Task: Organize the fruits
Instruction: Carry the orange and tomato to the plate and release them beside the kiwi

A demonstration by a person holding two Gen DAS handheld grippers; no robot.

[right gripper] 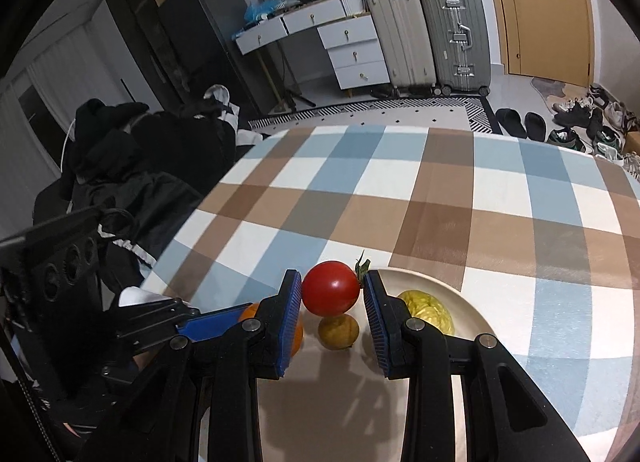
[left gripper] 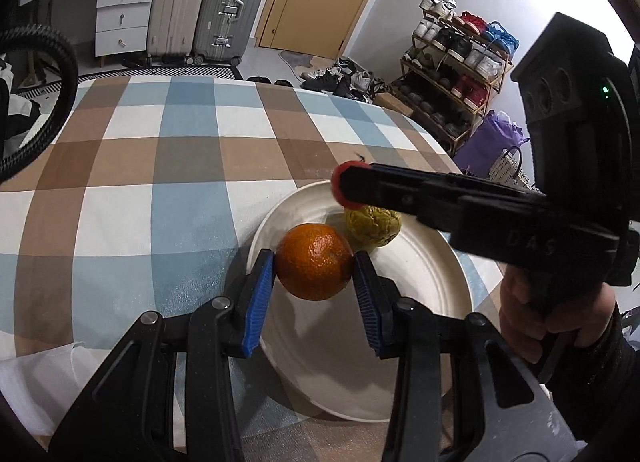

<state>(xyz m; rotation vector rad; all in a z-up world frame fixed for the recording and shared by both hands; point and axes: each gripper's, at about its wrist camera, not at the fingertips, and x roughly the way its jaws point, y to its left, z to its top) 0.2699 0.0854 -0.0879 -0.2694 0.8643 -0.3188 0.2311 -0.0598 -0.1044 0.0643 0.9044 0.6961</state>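
Orange pinched by left gripper, tomato by right gripper, both over the plate (drop-off spot, I'd guess).

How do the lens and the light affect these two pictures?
Left wrist view: fisheye bends the checked tablecloth lines; the orange in the left tool is sharp, casting a soft shadow on the white plate. Right wrist view: dark vignette corners; glare spot on the tomato.
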